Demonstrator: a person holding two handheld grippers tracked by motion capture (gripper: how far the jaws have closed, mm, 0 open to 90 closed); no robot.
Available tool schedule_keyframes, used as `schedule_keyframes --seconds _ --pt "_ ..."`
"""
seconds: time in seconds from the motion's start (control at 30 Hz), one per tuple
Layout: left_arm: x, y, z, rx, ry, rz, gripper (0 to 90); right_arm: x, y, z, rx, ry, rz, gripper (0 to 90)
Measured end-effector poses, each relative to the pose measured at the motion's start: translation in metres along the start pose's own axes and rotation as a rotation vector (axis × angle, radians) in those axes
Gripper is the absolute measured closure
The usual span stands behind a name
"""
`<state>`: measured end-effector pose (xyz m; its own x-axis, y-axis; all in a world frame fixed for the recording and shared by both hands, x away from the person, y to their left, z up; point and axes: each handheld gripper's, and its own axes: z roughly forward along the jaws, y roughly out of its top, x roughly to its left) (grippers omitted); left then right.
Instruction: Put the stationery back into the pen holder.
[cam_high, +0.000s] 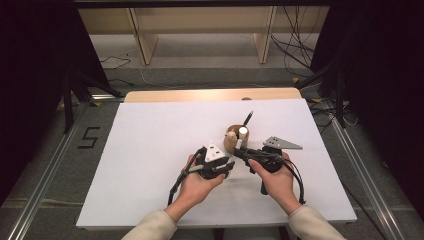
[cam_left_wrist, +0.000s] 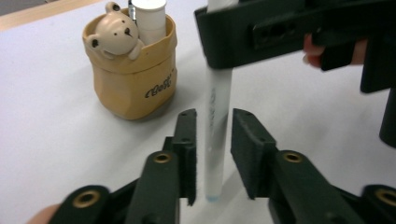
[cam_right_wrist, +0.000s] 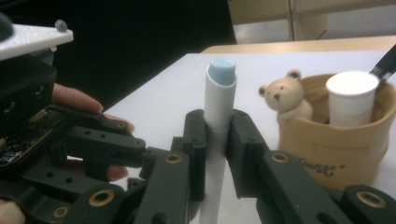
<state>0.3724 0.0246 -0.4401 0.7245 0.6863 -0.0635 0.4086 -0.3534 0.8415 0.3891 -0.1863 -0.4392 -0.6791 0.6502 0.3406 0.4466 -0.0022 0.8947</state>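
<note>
From above, I see my two grippers meeting near the middle of the white table (cam_high: 150, 150), just in front of a tan bear cup (cam_high: 232, 140) that holds a white tube (cam_high: 243, 131) and a dark pen (cam_high: 248, 118). My left gripper (cam_high: 226, 164) and right gripper (cam_high: 239, 153) point toward each other, almost touching; the thing between them is too small to make out from up here.

Along the left gripper (cam_left_wrist: 214, 156), I see its jaws spread, standing on either side of a pale blue pen (cam_left_wrist: 217, 116) that hangs upright between them with a sliver of gap at each pad. The right gripper (cam_left_wrist: 219, 39) clamps the same pen higher up. The bear cup (cam_left_wrist: 131, 70) sits just beyond, to the left, with the white tube (cam_left_wrist: 149, 18) standing in it.

Along the right gripper (cam_right_wrist: 215, 149), I see its jaws pinching the pale blue pen (cam_right_wrist: 219, 98), whose blue end sticks up above the pads. The left gripper's frame and a hand (cam_right_wrist: 74, 100) sit at the left. The bear cup (cam_right_wrist: 336, 140) stands near on the right, the white tube (cam_right_wrist: 351, 98) inside it.
</note>
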Motion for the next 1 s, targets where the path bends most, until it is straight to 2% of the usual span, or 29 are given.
schedule_keyframes --seconds 0.2,0.4,0.47,0.67,1.0 --pt "0.010 -0.009 -0.011 0.023 0.023 0.020 53.8 -0.003 0.006 -0.004 -0.019 -0.035 -0.030 78.5" --pt "0.023 -0.023 -0.026 0.044 0.044 0.008 44.1 -0.007 0.011 -0.007 -0.032 -0.067 -0.043 78.4" --pt "0.029 -0.028 -0.032 0.053 0.046 0.014 42.7 -0.009 0.013 -0.008 -0.036 -0.079 -0.049 78.5" --pt "0.041 -0.043 -0.048 0.059 0.067 -0.007 37.9 -0.013 0.018 -0.011 -0.053 -0.107 -0.064 78.5" --pt "0.055 -0.063 -0.067 0.080 0.108 -0.032 35.3 -0.017 0.029 -0.010 -0.085 -0.142 -0.083 78.5"
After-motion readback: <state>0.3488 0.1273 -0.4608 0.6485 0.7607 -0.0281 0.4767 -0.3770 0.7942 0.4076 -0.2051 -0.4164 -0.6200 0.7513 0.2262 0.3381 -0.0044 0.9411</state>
